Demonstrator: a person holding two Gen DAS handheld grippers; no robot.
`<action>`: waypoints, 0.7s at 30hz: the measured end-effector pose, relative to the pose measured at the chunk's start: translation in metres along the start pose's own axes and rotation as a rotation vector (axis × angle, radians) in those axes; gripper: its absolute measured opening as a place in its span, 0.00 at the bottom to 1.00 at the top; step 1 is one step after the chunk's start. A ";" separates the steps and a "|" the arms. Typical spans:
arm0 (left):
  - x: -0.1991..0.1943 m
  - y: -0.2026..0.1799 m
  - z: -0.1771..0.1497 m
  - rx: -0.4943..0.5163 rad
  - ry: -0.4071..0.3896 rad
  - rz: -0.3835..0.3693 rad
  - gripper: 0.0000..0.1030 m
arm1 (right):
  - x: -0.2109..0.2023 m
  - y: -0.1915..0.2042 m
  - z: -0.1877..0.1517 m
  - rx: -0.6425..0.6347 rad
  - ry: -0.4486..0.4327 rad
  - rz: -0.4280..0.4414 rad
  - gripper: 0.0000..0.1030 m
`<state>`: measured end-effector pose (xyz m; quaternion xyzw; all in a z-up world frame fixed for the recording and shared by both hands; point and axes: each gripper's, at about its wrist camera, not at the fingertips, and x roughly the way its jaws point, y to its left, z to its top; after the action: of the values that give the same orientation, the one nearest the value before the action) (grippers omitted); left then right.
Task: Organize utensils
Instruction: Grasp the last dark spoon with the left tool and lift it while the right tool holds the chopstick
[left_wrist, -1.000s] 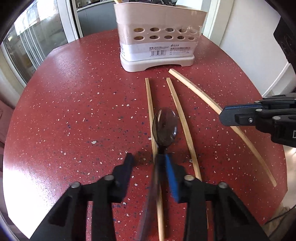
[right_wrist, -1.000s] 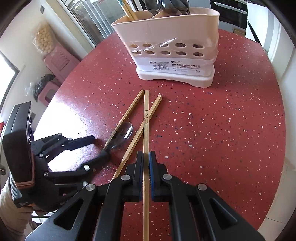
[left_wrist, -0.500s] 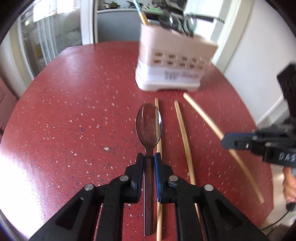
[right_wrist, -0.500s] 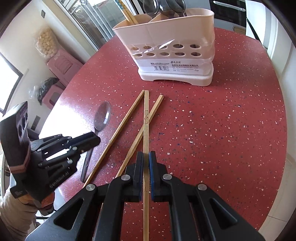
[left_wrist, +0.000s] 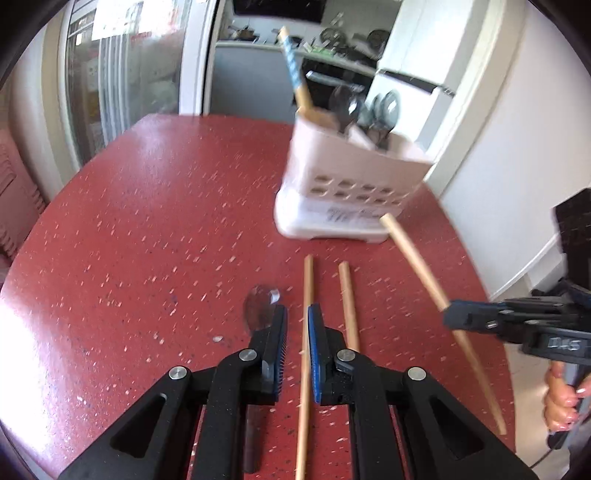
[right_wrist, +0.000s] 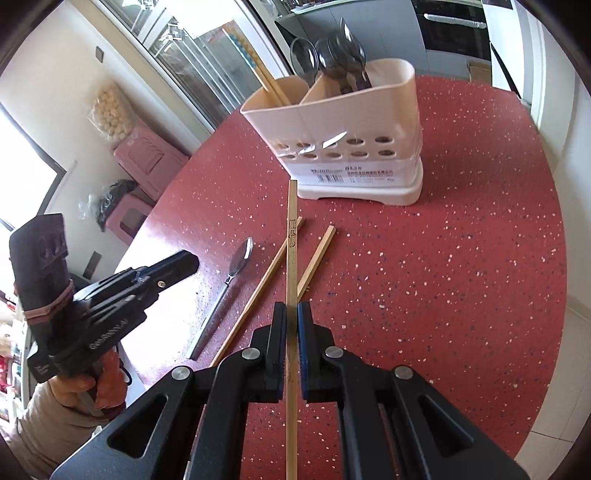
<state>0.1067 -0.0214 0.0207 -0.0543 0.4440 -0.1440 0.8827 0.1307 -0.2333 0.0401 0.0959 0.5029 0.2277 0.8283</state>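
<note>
A long wooden chopstick (right_wrist: 291, 280) is pinched between the fingers of the right gripper (right_wrist: 291, 325), and its far tip is seen just in front of the pink holder (right_wrist: 354, 122). The holder is stood at the far side of the red table (right_wrist: 443, 277), with spoons (right_wrist: 332, 55) in its right part and chopsticks in its left part. The left gripper (left_wrist: 297, 328) is held slightly spread, with nothing pinched; it is seen above the table, to the left. A spoon (right_wrist: 236, 266) is laid flat on the table, partly hidden under the left gripper's left finger in the left view. Two more chopsticks (right_wrist: 314, 258) are laid on the table between the spoon and the held one. The left view is blurred.
</note>
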 end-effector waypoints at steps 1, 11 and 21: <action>0.004 0.002 -0.001 -0.009 0.012 0.022 0.40 | 0.000 0.001 0.000 -0.003 0.000 0.000 0.06; 0.030 0.008 -0.015 0.078 0.113 0.203 1.00 | 0.010 0.002 -0.007 -0.006 0.025 0.025 0.06; 0.072 0.020 -0.005 0.120 0.296 0.145 0.85 | 0.006 0.000 -0.008 -0.018 0.021 0.027 0.06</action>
<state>0.1477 -0.0242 -0.0418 0.0525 0.5627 -0.1126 0.8173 0.1256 -0.2311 0.0317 0.0931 0.5083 0.2445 0.8205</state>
